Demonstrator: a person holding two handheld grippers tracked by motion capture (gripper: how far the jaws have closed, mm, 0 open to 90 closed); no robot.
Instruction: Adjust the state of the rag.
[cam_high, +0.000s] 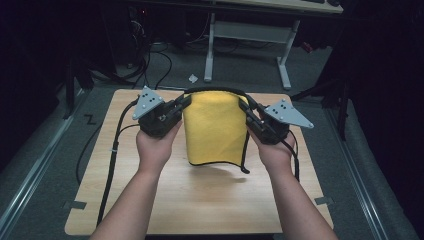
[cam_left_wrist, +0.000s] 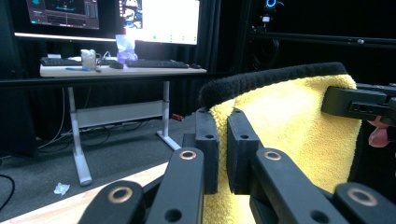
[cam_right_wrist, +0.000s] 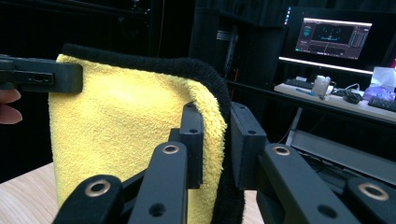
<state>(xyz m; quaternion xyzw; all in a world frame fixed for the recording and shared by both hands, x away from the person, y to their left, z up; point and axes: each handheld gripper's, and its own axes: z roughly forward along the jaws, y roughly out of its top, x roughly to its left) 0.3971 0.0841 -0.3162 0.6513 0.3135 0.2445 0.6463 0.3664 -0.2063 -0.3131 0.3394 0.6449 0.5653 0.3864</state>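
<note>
Fingers of both grippers clamp the yellow towel's top corners above the table.

- Both forearms come in from the bottom of the high view, bare, angled slightly inward and roughly even with each other.
- The left hand wraps the body of the left gripper from below; its grey plate faces up and its cable trails back along the forearm.
- The right hand holds the right gripper the same way.
- The two grippers point inward toward each other.
- Each pair of jaws is closed on an upper corner of the yellow cloth.
</note>
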